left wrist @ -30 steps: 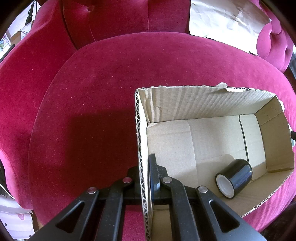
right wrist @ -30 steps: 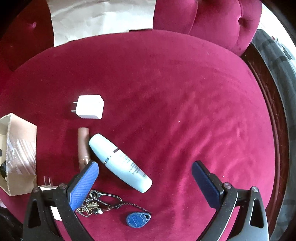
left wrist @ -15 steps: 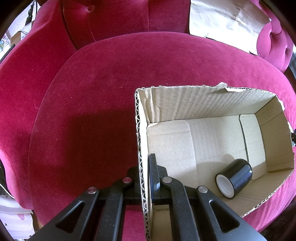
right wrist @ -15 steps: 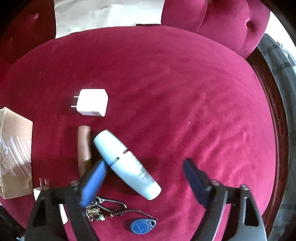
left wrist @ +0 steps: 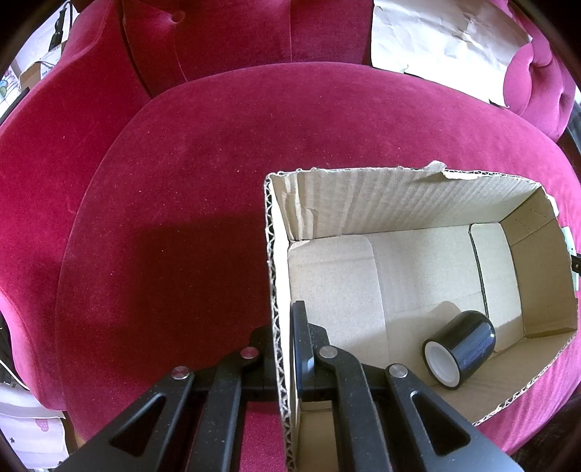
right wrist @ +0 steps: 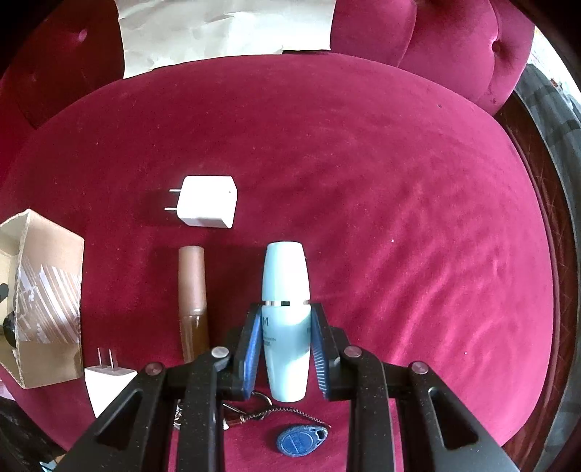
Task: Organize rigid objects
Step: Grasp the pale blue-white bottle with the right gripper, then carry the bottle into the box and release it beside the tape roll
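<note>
My left gripper [left wrist: 285, 326] is shut on the near left wall of an open cardboard box [left wrist: 270, 254] that rests on the red velvet seat. A black tape roll [left wrist: 459, 348] lies inside the box. My right gripper [right wrist: 287, 326] is shut on a pale blue bottle [right wrist: 287, 287], blue pads on both its sides, bottle pointing away from me. Beside it on the seat lie a brown tube [right wrist: 192, 290], a white charger [right wrist: 207, 201], a second white plug [right wrist: 107, 381] and a key chain with a blue fob [right wrist: 301, 439]. The box corner [right wrist: 47, 308] shows at the left.
Crumpled brown paper [left wrist: 443, 47] lies against the sofa back, also in the right wrist view [right wrist: 225, 29]. Tufted red cushions [right wrist: 454, 47] rise behind the seat. The sofa's dark wooden edge [right wrist: 537, 156] runs along the right.
My right gripper moved forward and closed around the pale blue bottle, which turned from slanted to pointing straight away. The left gripper and the box stayed still.
</note>
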{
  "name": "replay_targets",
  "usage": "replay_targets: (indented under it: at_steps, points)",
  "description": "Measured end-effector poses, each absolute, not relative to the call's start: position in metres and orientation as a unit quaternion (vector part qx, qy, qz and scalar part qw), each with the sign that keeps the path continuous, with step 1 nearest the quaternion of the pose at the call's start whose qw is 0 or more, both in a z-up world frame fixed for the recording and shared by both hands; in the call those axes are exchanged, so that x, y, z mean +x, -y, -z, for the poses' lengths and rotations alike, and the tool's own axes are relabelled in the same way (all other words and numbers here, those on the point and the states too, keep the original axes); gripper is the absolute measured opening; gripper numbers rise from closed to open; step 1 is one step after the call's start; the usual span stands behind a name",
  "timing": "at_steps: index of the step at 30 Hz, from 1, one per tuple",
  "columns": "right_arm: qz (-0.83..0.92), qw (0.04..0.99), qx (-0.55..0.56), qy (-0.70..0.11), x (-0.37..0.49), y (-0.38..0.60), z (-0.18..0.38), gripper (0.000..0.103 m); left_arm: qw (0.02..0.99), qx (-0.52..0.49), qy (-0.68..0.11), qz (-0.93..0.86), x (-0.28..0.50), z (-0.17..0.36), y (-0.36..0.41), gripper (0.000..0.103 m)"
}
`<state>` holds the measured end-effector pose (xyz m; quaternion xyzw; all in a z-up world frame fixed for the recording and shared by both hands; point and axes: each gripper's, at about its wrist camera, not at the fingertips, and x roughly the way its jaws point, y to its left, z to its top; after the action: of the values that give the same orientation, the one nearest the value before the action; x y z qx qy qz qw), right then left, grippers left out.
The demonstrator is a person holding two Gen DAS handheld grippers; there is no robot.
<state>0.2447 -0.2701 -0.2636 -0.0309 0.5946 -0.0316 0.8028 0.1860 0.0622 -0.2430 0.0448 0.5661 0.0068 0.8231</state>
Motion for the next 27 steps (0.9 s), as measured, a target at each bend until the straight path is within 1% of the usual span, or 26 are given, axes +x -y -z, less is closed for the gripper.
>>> replay_targets:
  at_steps: [8,15,27]
  points:
    - [0.054,0.807,-0.012,-0.588,0.235,0.273,0.254,0.027,0.823,0.043,-0.567,-0.006,0.19,0.242,-0.067,0.004]
    - [0.054,0.813,-0.022,-0.58,0.229,0.271,0.239,0.027,0.822,0.046,-0.567,-0.007,0.189,0.243,-0.064,0.004]
    - [0.037,0.827,-0.011,-0.56,0.212,0.252,0.196,0.027,0.821,0.043,-0.57,-0.009,0.191,0.24,-0.065,0.004]
